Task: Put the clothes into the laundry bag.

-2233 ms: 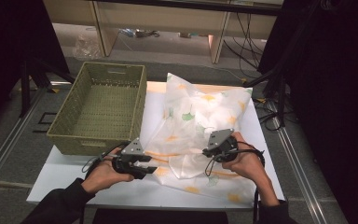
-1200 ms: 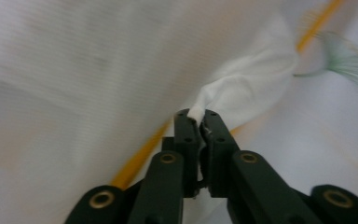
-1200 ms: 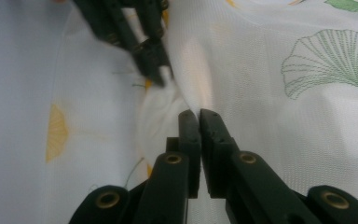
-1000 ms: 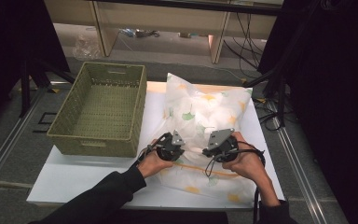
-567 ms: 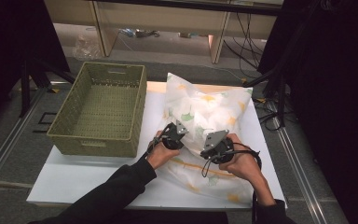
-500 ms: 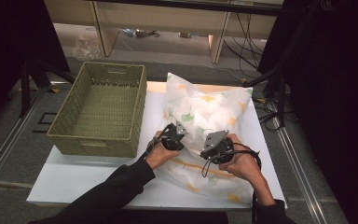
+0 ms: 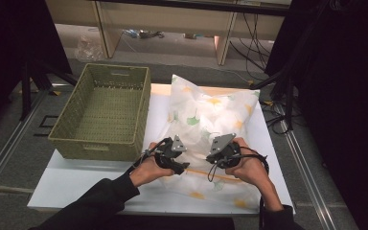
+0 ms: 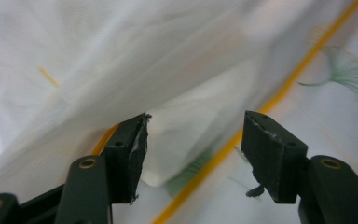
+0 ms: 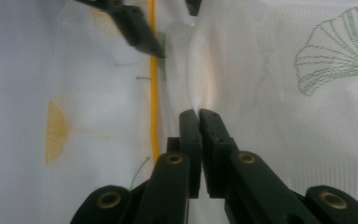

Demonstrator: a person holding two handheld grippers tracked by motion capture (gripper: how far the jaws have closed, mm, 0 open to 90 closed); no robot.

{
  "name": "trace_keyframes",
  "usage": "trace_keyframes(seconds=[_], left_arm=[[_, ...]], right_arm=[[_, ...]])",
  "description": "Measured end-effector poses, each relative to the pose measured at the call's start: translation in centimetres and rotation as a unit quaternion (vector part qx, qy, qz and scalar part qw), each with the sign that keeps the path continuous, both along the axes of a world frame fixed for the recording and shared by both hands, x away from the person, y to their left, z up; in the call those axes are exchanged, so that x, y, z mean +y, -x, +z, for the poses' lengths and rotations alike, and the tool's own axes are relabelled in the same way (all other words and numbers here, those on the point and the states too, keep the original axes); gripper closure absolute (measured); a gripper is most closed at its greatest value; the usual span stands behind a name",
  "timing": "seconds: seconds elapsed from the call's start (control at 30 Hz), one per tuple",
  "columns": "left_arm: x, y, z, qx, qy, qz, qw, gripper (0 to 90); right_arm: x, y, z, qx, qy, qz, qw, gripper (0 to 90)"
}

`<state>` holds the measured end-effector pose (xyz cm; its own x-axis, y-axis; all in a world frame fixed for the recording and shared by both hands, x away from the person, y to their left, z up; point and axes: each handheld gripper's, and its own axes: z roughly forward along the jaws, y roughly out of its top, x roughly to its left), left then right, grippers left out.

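A pillow (image 7: 211, 110) in a white pillowcase printed with green and yellow leaves lies on the white table (image 7: 76, 182). Both grippers are at its near end. My left gripper (image 7: 182, 165) hovers just over the cloth; its jaws (image 8: 198, 128) have just been opening and stand apart, with loose pillowcase fabric (image 8: 186, 144) below them and nothing pinched. My right gripper (image 7: 212, 160) is shut on a raised fold of the pillowcase (image 9: 199, 114), beside the orange stripe (image 9: 154, 93). A jaw of the left gripper (image 9: 140, 32) shows at the top of the right gripper view.
An empty green wicker basket (image 7: 100, 143) stands on the table's left half, close beside the pillow. Cables (image 7: 273, 115) hang off the table's right edge. Shelving legs and floor lie beyond the far edge.
The left hand came from the table's front left onto the pillow, then drew back a little towards the person. The right hand has stayed where it was, still pinching cloth.
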<state>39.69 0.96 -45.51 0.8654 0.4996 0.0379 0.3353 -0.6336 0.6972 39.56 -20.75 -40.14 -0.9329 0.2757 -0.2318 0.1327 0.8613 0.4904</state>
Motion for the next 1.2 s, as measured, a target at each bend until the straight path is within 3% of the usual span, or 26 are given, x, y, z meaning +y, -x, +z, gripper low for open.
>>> trace_keyframes(seconds=[0.03,0.07,0.1,0.17,0.2,0.23,0.27,0.33,0.4,0.5,0.53,0.67,0.77,0.9,0.93,1.0,1.07,1.2], left_arm=[[-0.1,0.2,-0.1,0.018,0.003,-0.008,0.9998,46.3],[-0.1,0.1,-0.1,0.030,-0.009,-0.025,0.9992,48.9],[-0.2,0.0,-0.3,0.027,-0.018,-0.027,0.9991,50.5],[-0.7,-0.5,-1.0,0.038,-0.023,-0.015,0.9989,53.0],[-0.9,-0.7,-1.4,0.049,-0.009,-0.001,0.9988,53.4],[-0.8,-1.3,-1.6,0.052,-0.024,-0.005,0.9984,53.7],[-1.1,-1.7,-1.9,0.053,-0.022,0.004,0.9983,54.5],[-1.4,-2.3,-2.2,0.047,-0.029,0.006,0.9985,57.9],[-1.8,-2.9,-2.5,0.034,-0.032,-0.003,0.9989,71.9],[-2.8,-3.4,-2.9,0.025,-0.006,0.018,0.9995,88.3],[-2.9,-3.9,-2.8,0.014,-0.021,0.008,0.9996,88.9],[-4.1,-5.0,-3.1,-0.009,-0.015,0.028,0.9995,89.3],[-5.0,-5.8,-3.2,-0.024,0.006,0.051,0.9984,89.3],[-5.5,-6.4,-3.0,-0.039,0.013,0.062,0.9972,89.4],[-5.5,-6.6,-3.1,-0.037,0.015,0.062,0.9973,89.3],[-5.3,-6.5,-3.2,-0.027,0.011,0.055,0.9981,88.9],[-5.0,-5.9,-3.2,-0.013,0.020,0.057,0.9981,82.7],[-3.3,-4.0,-2.5,-0.001,0.002,0.019,0.9998,67.8]], right_arm=[[0.0,0.0,0.0,0.000,0.000,0.000,1.0000,88.9],[0.0,0.0,0.0,0.001,0.000,0.000,1.0000,88.8],[0.0,0.0,0.0,0.001,0.000,0.000,1.0000,88.8],[0.0,0.0,0.0,0.001,0.001,-0.001,1.0000,88.9],[0.0,0.0,0.0,-0.001,0.000,0.000,1.0000,88.8],[0.1,0.0,0.0,0.000,0.000,0.001,1.0000,88.8],[0.1,0.1,0.0,0.000,0.001,0.000,1.0000,88.8],[0.1,0.1,0.0,0.000,0.001,0.001,1.0000,88.9],[0.1,0.1,-0.1,0.001,0.002,0.001,1.0000,88.9],[0.2,0.1,-0.2,0.005,0.006,0.005,1.0000,89.0],[0.2,0.1,-0.3,0.009,0.006,0.007,0.9999,90.0],[0.2,0.1,-0.7,0.023,0.009,-0.001,0.9997,90.0],[0.2,-0.1,-1.1,0.015,0.012,-0.012,0.9998,90.0],[0.4,-0.2,-1.1,0.011,0.012,-0.008,0.9998,90.0],[0.4,-0.1,-1.1,0.015,0.009,-0.021,0.9996,90.0],[0.3,-0.3,-1.2,0.016,0.012,-0.011,0.9997,90.0],[0.2,-0.2,-1.4,0.026,0.009,-0.017,0.9995,90.0],[0.2,-0.4,-1.9,0.028,0.008,-0.018,0.9994,90.0]])
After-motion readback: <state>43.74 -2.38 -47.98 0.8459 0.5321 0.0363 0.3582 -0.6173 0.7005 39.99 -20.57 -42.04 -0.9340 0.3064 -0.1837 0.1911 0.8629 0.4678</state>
